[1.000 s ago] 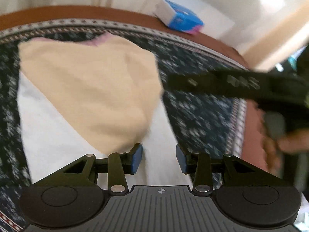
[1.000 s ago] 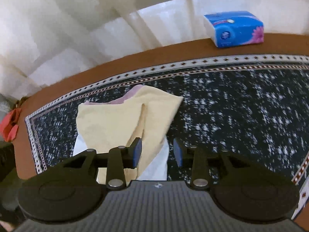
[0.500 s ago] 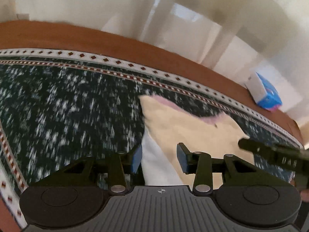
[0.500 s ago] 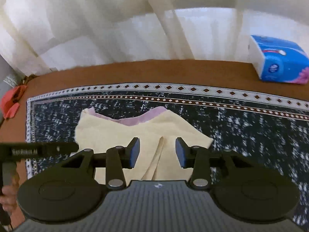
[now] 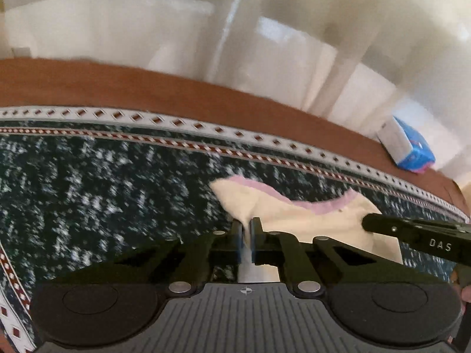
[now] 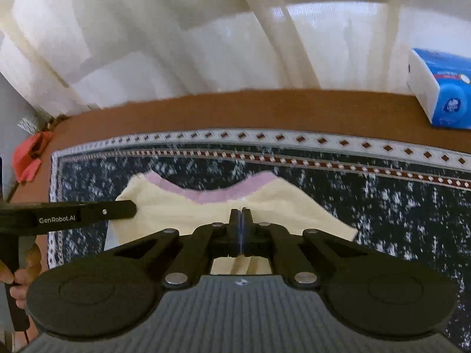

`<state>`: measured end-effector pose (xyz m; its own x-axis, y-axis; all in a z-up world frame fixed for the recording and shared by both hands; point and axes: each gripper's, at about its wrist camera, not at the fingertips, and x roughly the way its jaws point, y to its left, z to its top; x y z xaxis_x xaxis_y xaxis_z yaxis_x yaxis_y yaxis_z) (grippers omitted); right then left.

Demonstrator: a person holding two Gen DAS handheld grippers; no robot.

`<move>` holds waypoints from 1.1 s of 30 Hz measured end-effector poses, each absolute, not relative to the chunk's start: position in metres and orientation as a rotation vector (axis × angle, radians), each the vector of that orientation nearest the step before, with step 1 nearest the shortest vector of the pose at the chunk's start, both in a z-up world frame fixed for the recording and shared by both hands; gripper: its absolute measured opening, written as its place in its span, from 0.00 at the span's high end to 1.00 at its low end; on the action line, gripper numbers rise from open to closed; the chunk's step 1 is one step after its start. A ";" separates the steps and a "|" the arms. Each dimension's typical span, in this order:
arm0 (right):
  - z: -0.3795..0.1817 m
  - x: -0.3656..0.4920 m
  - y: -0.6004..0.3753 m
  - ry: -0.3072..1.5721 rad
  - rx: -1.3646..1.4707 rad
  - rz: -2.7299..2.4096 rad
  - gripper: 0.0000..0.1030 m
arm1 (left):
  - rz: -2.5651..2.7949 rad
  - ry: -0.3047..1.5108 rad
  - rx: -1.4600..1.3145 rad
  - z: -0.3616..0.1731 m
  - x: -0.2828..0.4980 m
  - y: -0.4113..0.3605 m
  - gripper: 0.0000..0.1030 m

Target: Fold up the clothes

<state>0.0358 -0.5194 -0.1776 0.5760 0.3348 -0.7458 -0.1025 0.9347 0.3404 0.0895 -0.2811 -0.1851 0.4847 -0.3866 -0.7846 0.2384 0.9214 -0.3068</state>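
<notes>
Where the pale yellow shirt (image 6: 223, 211) lies flat on the dark speckled cloth (image 6: 382, 206) that covers the brown desk (image 6: 265, 108), its pink collar (image 6: 212, 194) faces the far edge, toward the white curtain (image 6: 176, 44). Both tools have just been closing, and both now pinch fabric near that collar.

The left tool (image 5: 246, 226) has its jaws drawn almost together on a raised fold of the shirt (image 5: 294, 214) at its left shoulder corner; a thin ridge of yellow cloth stands up between the blue pads. In the right wrist view the same tool (image 6: 129, 209) reaches in from the left, its black finger lying over the shirt's left edge, with the person's hand (image 6: 26, 270) on its handle at the picture's border.

The right tool (image 6: 241, 214) is clamped tight just below the middle of the collar — the pads meet with only a sliver of shirt between them, and a small pleat runs back under the jaws. In the left wrist view it (image 5: 368, 223) comes in from the right and rests on the shirt's right half.

A blue and white tissue pack (image 6: 441, 94) sits on bare desk beyond the cloth's patterned border (image 6: 294, 138), well apart from the shirt. Something red (image 6: 29, 158) hangs off the desk's left end — too blurred to tell what it is.
</notes>
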 end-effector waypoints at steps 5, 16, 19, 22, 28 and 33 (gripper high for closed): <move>-0.190 0.045 -0.516 0.947 0.257 0.246 1.00 | -0.372 1.004 -0.142 -0.192 0.100 -0.284 0.98; -0.151 0.012 -0.532 0.849 0.264 0.188 0.67 | -0.348 0.953 -0.129 -0.148 0.070 -0.250 0.49; -0.127 -0.029 -0.545 0.795 0.299 0.220 0.65 | -0.420 0.962 -0.116 -0.130 0.028 -0.231 0.44; -0.118 -0.079 -0.551 0.798 0.322 0.261 0.63 | -0.498 1.032 -0.085 -0.134 -0.021 -0.221 0.44; -0.145 -0.168 -0.542 0.923 0.342 0.289 0.60 | -0.537 1.206 -0.085 -0.168 -0.111 -0.211 0.44; -0.172 -0.226 -0.529 1.038 0.374 0.296 0.60 | -0.534 1.280 -0.102 -0.184 -0.159 -0.209 0.44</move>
